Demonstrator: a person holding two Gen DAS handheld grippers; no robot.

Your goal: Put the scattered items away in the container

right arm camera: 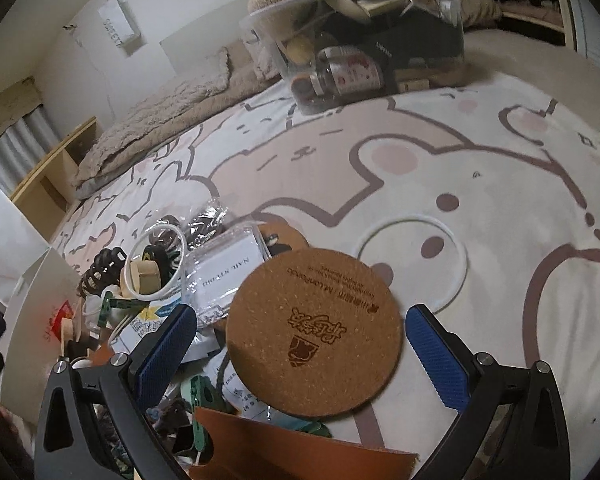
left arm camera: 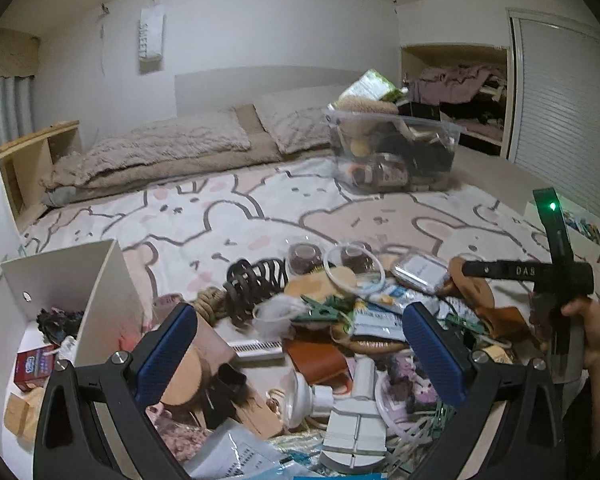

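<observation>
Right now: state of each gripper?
Left gripper: open, holding nothing, above the clutter.
Right gripper: open, fingers either side of the cork coaster, not gripping it.

A home bedroom, bed with bear-print sheet (left arm camera: 228, 216), beige pillows (left arm camera: 168, 144), grey curtain (left arm camera: 4, 108), open closet of clothes (left arm camera: 456, 92), wooden bedside shelf (left arm camera: 36, 156)

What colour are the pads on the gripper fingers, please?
Blue, textured pads; clearest in the right wrist view.
</observation>
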